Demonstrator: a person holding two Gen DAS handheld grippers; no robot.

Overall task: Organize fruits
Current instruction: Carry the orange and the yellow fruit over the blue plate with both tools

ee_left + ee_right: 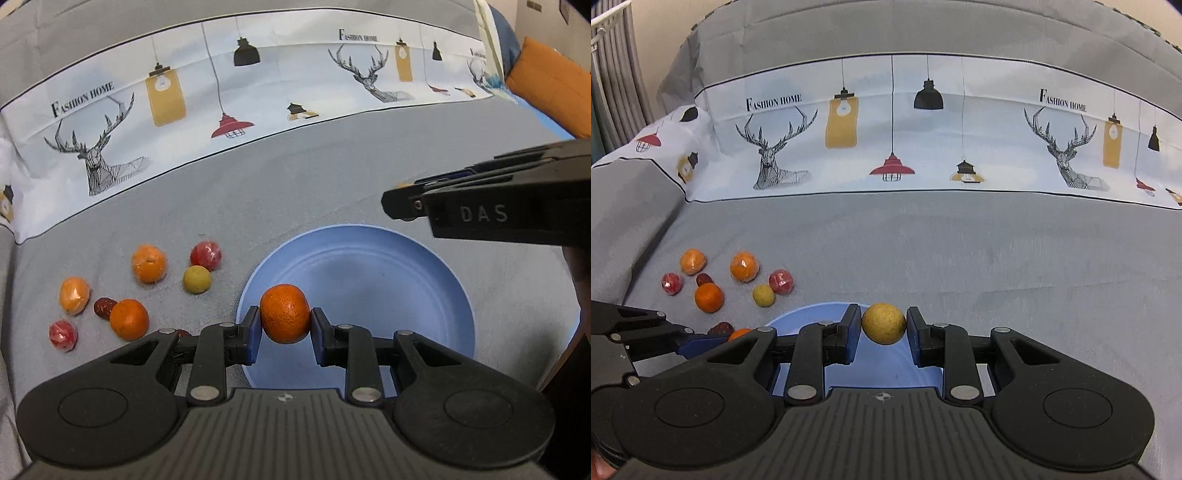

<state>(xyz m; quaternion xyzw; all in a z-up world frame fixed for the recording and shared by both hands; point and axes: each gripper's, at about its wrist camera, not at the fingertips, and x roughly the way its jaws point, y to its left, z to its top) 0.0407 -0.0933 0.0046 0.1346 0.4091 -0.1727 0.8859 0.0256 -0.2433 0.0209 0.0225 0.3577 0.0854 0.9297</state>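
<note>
Above the blue plate (436,295), you held both jaws clamped, left gripper (284,325) on the orange mandarin (284,314), right gripper (883,326) on the yellow ball-like fruit (883,324), ready for dropping them in.

A grey bedspread (960,258) covers the surface, crossed by a white printed band (923,140) showing deer heads, hanging lamps and the words "FASHION HOME" (twice over). An orange cushion (550,88) lies at the far right; grey curtains (613,74) hang at the left.

In the right wrist view the blue plate (798,320) lies mostly behind the right gripper (883,332), and the left gripper (685,341) hides most of an orange (738,333).
</note>
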